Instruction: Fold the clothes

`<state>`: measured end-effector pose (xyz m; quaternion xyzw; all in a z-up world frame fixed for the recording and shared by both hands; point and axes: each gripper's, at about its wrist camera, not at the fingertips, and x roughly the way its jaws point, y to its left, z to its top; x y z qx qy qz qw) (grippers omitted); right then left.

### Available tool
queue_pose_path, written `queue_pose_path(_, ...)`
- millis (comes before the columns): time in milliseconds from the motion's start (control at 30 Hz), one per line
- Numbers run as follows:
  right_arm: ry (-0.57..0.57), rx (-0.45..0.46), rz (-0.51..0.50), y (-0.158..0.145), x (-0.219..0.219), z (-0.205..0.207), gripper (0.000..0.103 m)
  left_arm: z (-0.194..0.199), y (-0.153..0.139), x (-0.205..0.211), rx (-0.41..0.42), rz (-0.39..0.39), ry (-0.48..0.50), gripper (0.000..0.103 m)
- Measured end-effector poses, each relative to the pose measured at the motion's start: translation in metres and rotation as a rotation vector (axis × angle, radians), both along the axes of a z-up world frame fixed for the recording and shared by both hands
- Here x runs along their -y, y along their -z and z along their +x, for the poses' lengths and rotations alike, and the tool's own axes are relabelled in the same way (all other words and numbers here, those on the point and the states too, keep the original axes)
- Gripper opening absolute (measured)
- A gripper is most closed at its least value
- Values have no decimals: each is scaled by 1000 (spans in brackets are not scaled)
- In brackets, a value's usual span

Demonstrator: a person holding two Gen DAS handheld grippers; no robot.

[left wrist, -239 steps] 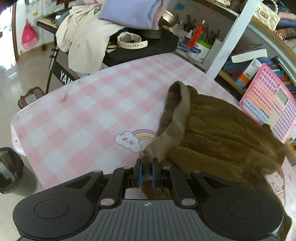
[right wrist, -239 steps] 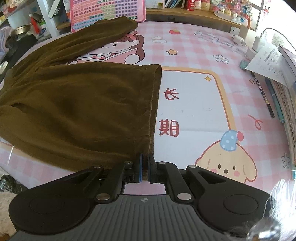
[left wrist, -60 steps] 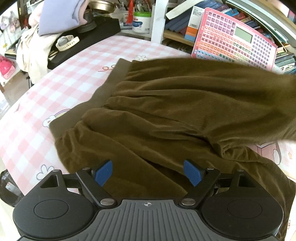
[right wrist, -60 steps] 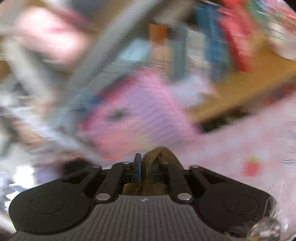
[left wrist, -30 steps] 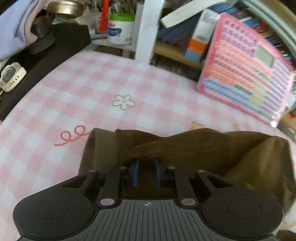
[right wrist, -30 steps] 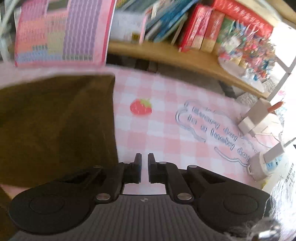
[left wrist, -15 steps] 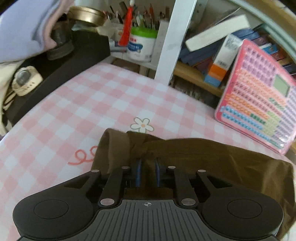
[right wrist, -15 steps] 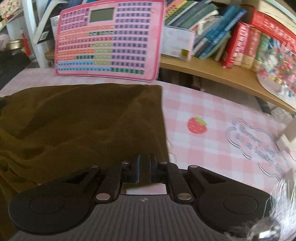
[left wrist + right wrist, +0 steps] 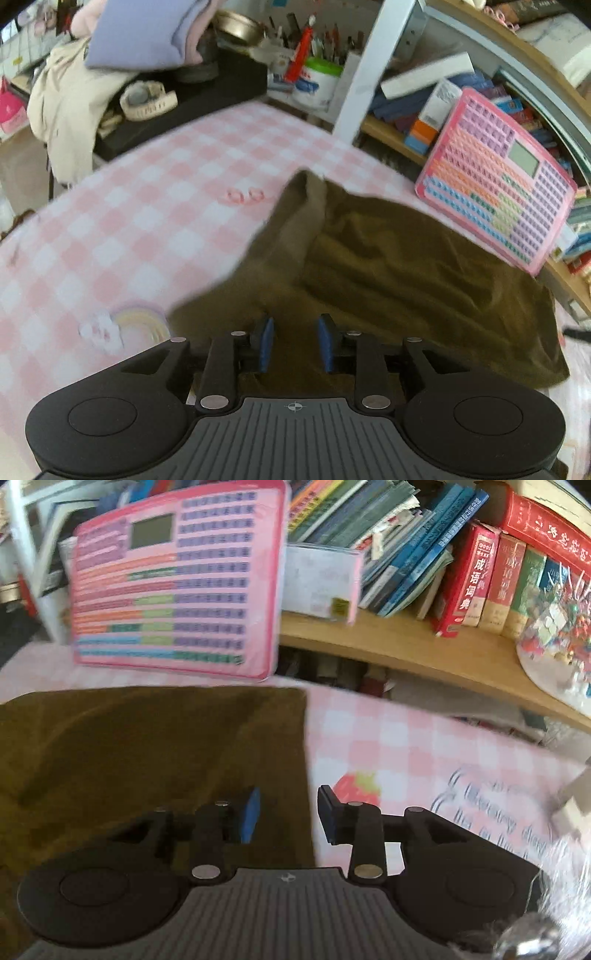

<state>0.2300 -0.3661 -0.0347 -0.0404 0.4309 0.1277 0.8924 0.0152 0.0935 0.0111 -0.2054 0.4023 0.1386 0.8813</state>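
Observation:
A brown velvety garment [image 9: 399,266] lies folded over on the pink checked tablecloth [image 9: 140,206], its ribbed band [image 9: 291,225] along the left side. My left gripper [image 9: 293,341] hovers open just above the garment's near left part, nothing between its blue pads. In the right wrist view the same garment [image 9: 147,753] fills the left half, its straight right edge running down toward me. My right gripper [image 9: 286,818] is open over that edge, with the left pad above cloth and the right pad above the tablecloth.
A pink keyboard toy [image 9: 506,177] leans on the shelf behind the garment, also seen as the pink toy [image 9: 173,579]. Books [image 9: 476,572] line the wooden shelf. A black case with a watch [image 9: 147,99], a cream jacket [image 9: 62,103] and a pen tub [image 9: 317,81] stand at the back left.
Both grippers have let go of the garment and opened. They have drawn back a little, and the cloth now lies flat on the table.

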Motion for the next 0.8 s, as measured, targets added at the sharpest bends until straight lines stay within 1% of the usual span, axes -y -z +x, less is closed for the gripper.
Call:
queue_pose_path(67,-10,-6,20,8,-1,12,32,-5,3,10,-14,10,12,27)
queue_pose_path(167,-36,2,34,18,-15,27,30,-13,3,22,-18,-1,28,27)
queue_pose_path(300,12,-8,95,23,-15,45,30,-24,6,22,-37,-3,5,27)
queue_pose_path(367,21,-4,96,22,-15,47,14,-30,7,23,-46,-4,-6,27)
queue_pose_path(400,21,19,91,19,-15,45,1,-33,8,23,-51,-5,-12,27)
queue_pose_path(467,24,85,82,10,-15,38,1,-37,9,22,-52,-12,-27,27)
queue_pose_path(567,69,152,38,4,-10,32,1,-39,9,22,-49,-16,-38,27)
queue_pose_path(633,76,111,44,9,-5,35,3,-37,8,24,-49,-14,-32,27)
queue_pose_path(667,74,81,69,13,-2,37,3,-36,8,26,-47,-14,-25,27)
queue_pose_path(700,68,69,96,14,0,37,6,-35,7,27,-45,-14,-18,27)
queue_pose_path(733,62,69,120,15,0,37,16,-34,7,28,-44,-14,-12,27)
queue_pose_path(767,56,68,143,16,0,38,23,-34,7,29,-46,-16,-7,27)
queue_pose_path(800,48,63,170,17,0,40,35,-33,7,30,-51,-27,-4,27)
